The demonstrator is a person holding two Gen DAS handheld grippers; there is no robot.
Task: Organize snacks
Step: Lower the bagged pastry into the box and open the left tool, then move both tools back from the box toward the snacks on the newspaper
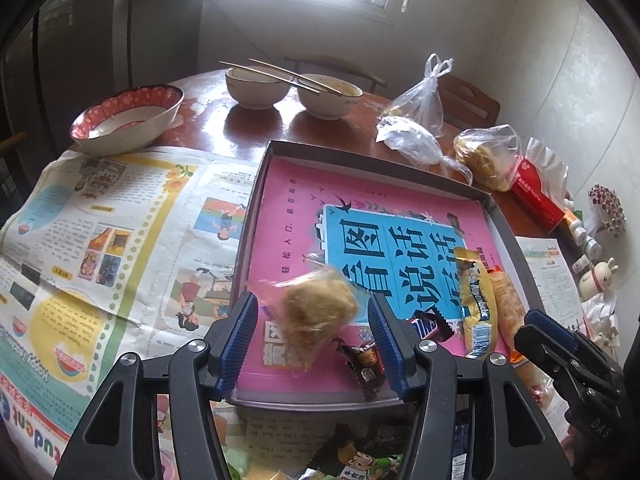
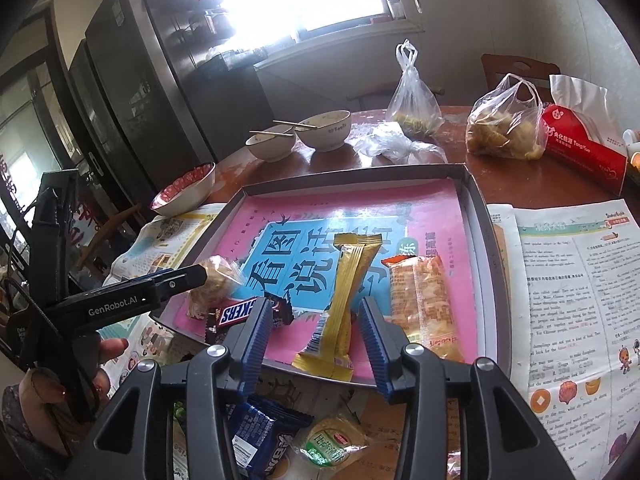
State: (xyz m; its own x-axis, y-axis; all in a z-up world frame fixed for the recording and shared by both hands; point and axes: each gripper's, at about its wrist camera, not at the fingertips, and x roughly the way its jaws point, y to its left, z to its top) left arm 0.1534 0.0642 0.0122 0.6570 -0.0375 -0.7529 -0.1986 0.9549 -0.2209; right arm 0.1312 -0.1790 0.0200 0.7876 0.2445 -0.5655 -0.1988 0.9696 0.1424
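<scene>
A: Starting at our left gripper (image 1: 312, 332): its jaws stand apart around the brownish crumbly cake in clear wrap (image 1: 320, 304), which looks blurred and seems to be loose between them rather than pinched. We judge it released over the tray's near left corner.

B: And our right gripper (image 2: 316, 340) has its jaws parted either side of the long gold-wrapped bar (image 2: 344, 300), not pressing it. That bar lies flat on the pink-and-blue book cover lining the shallow grey cardboard tray (image 2: 476, 216), beside the orange-wrapped biscuit pack (image 2: 424, 304) and near the dark Snickers bar (image 2: 236, 314).

A: The risk we see: the cake could land on the small dark candy (image 1: 366, 360) below it, or roll off the near edge.

B: Also, lifting our jaws carelessly could snag the gold wrapper and drag it over the tray's low rim.

A: More snacks wait on the newspaper-covered desk (image 2: 560, 280) in front, like the blue biscuit packet (image 2: 260, 436).

B: And our two grippers are close; they might collide.
</scene>
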